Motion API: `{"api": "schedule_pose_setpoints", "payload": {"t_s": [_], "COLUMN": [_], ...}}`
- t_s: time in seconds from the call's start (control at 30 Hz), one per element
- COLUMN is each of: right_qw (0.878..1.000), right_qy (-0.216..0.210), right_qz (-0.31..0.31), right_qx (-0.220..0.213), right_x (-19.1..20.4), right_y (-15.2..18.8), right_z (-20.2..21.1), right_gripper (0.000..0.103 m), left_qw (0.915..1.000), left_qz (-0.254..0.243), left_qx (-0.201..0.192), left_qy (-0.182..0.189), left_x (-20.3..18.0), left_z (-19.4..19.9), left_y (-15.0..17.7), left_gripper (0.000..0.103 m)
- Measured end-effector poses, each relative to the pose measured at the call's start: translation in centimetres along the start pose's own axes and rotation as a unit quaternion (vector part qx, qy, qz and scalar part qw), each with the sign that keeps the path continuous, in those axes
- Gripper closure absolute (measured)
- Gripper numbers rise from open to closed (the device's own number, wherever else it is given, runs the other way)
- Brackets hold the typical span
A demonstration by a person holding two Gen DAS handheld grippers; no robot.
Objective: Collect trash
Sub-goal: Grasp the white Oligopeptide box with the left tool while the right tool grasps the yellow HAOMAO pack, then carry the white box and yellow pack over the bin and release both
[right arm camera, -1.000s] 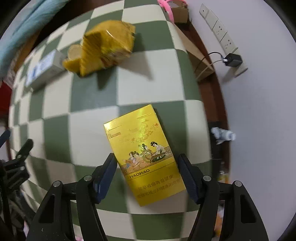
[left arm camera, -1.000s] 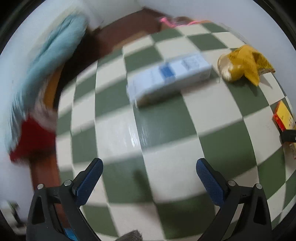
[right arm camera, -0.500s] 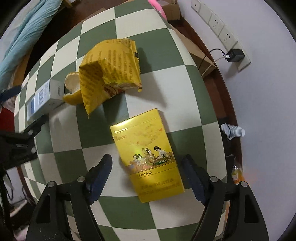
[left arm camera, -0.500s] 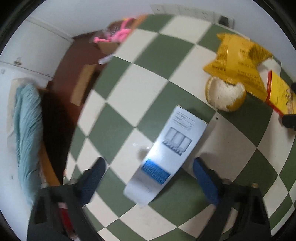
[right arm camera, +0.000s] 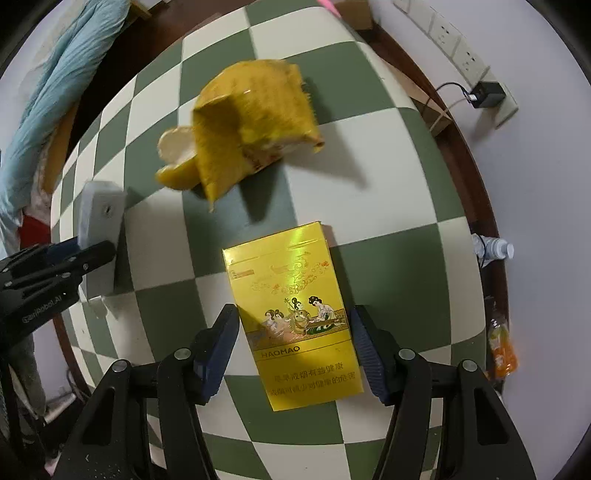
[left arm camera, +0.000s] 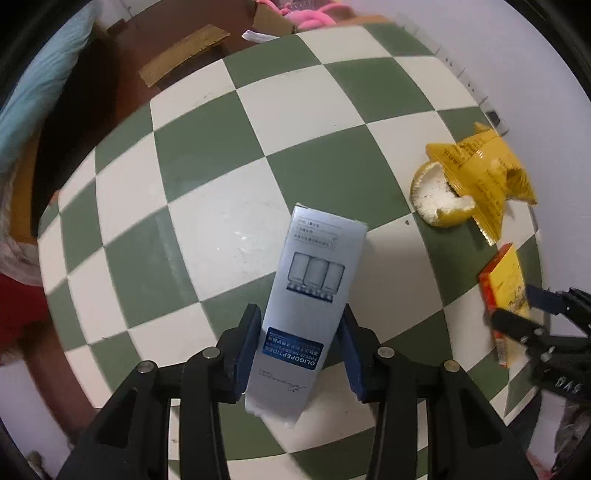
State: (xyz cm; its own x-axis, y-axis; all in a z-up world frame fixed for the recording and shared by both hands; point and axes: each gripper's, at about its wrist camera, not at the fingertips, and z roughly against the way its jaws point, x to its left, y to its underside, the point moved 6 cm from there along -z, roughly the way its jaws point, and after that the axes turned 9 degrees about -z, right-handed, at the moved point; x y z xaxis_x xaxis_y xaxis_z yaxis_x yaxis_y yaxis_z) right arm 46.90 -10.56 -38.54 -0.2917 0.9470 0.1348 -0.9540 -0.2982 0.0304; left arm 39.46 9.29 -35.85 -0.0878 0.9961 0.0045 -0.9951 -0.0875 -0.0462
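Observation:
A silver-blue carton (left arm camera: pixel 306 295) lies on the green-and-white checked table (left arm camera: pixel 207 229). My left gripper (left arm camera: pixel 301 345) has its pads against both sides of the carton's near end; it looks shut on it. A yellow cigarette pack (right arm camera: pixel 295 314) lies between the open fingers of my right gripper (right arm camera: pixel 293 349), with small gaps on both sides. A yellow crumpled wrapper (right arm camera: pixel 255 122) and a piece of citrus peel (left arm camera: pixel 439 199) lie farther back. The pack (left arm camera: pixel 506 291) and wrapper (left arm camera: pixel 484 173) also show in the left wrist view, and the carton (right arm camera: pixel 99 225) in the right wrist view.
The table edge curves close on all sides. A wall with sockets and a black plug (right arm camera: pixel 487 94) stands to the right. Bottles (right arm camera: pixel 498 343) lie on the floor at right. A blue cloth (right arm camera: pixel 51 107) hangs at left, and a cardboard box with pink stuff (left arm camera: pixel 295 14) sits behind.
My left gripper has moved onto the carton and closed its fingers on its sides. My right gripper has narrowed around the cigarette pack and come a little lower.

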Motion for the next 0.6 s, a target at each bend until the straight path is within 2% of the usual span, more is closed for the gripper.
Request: {"api": "schedule_pose_setpoints", "payload": {"t_s": [0.1,0.17,0.2,0.23,0.33,0.43,0.5,0.6], "right_qw": [0.999,0.999,0.998,0.997,0.993,0.992,0.993,0.992], "right_qy": [0.027,0.040,0.048,0.058,0.083,0.084,0.074,0.063], "right_qz": [0.019,0.030,0.037,0.045,0.060,0.066,0.066,0.072], "right_qx": [-0.008,-0.016,-0.023,-0.031,-0.051,-0.066,-0.065,-0.081], "right_x": [0.5,0.9,1.1,1.3,1.8,2.3,2.6,3.5], "right_y": [0.4,0.7,0.9,1.2,1.5,2.2,2.7,3.9], "right_z": [-0.3,-0.3,-0.3,-0.3,-0.2,0.2,0.3,1.5], "right_gripper": [0.035,0.035,0.035,0.035,0.041,0.041,0.042,0.042], "left_qw": [0.9996,0.9984,0.9980,0.9976,0.9955,0.9936,0.9917,0.9880], "left_qz": [-0.010,-0.017,-0.018,-0.017,-0.003,0.027,0.043,0.071], "left_qx": [-0.005,-0.025,-0.030,-0.034,-0.049,-0.067,-0.078,-0.097], "left_qy": [-0.025,-0.048,-0.053,-0.058,-0.081,-0.086,-0.093,-0.097], "left_x": [-0.6,-1.2,-1.5,-1.9,-2.3,-2.6,-2.6,-2.9], "left_z": [-0.9,-0.6,-0.5,-0.3,0.2,1.5,2.2,4.3], "left_y": [0.0,0.1,0.1,0.2,1.2,3.3,3.1,5.4], "left_gripper": [0.064,0.065,0.070,0.070,0.070,0.070,0.070,0.070]}}
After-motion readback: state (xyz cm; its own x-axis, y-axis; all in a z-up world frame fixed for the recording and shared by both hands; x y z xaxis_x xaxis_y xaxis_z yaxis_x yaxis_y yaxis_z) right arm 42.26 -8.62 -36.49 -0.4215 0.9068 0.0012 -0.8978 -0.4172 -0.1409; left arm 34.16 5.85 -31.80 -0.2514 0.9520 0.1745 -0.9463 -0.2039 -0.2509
